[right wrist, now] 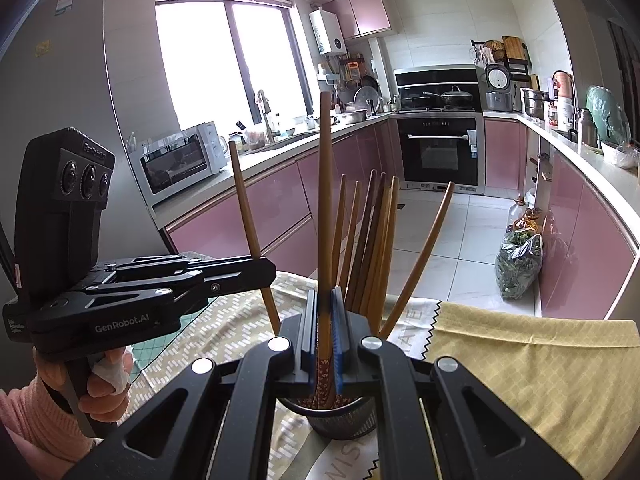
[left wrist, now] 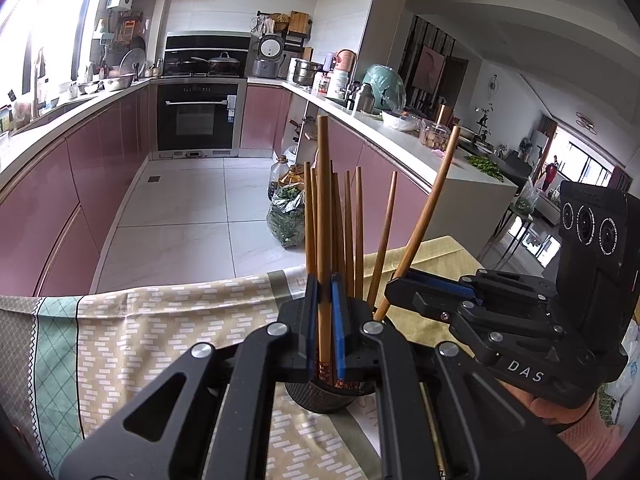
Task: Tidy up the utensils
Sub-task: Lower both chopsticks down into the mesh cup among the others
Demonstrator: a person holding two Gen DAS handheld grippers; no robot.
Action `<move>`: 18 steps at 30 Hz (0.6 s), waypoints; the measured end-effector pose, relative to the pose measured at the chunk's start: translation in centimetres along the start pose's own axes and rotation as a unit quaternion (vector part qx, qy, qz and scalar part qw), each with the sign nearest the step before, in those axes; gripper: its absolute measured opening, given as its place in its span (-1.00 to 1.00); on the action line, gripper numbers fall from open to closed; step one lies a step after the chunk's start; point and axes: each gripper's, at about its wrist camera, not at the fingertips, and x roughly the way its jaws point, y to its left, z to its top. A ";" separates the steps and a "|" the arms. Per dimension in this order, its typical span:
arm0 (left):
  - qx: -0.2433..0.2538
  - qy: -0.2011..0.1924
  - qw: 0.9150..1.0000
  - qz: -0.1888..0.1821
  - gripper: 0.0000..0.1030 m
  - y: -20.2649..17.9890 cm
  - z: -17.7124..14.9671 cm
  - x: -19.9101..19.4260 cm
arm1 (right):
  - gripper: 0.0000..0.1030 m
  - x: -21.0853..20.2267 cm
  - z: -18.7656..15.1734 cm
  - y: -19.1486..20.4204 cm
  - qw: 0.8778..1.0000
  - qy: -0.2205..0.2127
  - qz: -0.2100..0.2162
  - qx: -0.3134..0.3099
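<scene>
A black mesh holder (left wrist: 320,396) (right wrist: 344,416) stands on the patterned tablecloth (left wrist: 160,320) with several brown chopsticks (left wrist: 349,232) (right wrist: 374,240) upright in it. My left gripper (left wrist: 324,284) (right wrist: 270,266) is shut on one chopstick (left wrist: 322,200) (right wrist: 248,216), held upright just above the holder. My right gripper (right wrist: 325,294) (left wrist: 394,284) is shut on another chopstick (right wrist: 325,200) (left wrist: 430,204), whose decorated lower end sits at the holder's mouth. The two grippers flank the holder close together. A hand in a pink sleeve (right wrist: 44,400) holds the left tool.
A yellow cloth (right wrist: 540,364) covers the table's right part. Past the table's far edge lies the tiled kitchen floor (left wrist: 180,216), with pink cabinets on both sides, an oven at the back, and a bag of greens (right wrist: 518,264) and bottles on the floor.
</scene>
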 end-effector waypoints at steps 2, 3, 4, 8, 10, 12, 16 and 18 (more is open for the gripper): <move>0.001 0.002 1.000 0.000 -0.86 0.0 0.0 0.1 | -0.89 0.1 -0.1 0.0 1.000 0.001 0.000 0.001; 0.001 0.003 1.000 0.000 -0.86 0.0 -0.2 0.2 | -0.89 0.3 -0.1 0.1 1.000 0.002 0.000 0.002; 0.002 0.004 1.000 0.000 -0.86 0.1 -0.2 0.3 | -0.89 0.4 -0.1 0.1 1.000 0.003 0.000 0.002; 0.005 0.007 1.000 0.003 -0.86 0.0 -0.4 0.7 | -0.89 0.6 -0.1 0.0 1.000 0.006 0.001 0.003; 0.006 0.010 1.000 0.004 -0.86 -0.1 -0.6 1.0 | -0.89 0.7 -0.1 0.0 1.000 0.008 0.001 0.004; 0.008 0.011 1.000 0.006 -0.86 -0.1 -0.6 1.2 | -0.89 0.8 -0.2 0.0 1.000 0.010 0.002 0.004; 0.008 0.012 1.000 0.006 -0.86 -0.3 -0.6 1.3 | -0.89 1.1 -0.3 -0.1 1.000 0.013 0.002 0.006; 0.008 0.012 1.000 0.007 -0.86 -0.3 -0.7 1.4 | -0.89 1.2 -0.3 0.0 1.000 0.014 0.001 0.006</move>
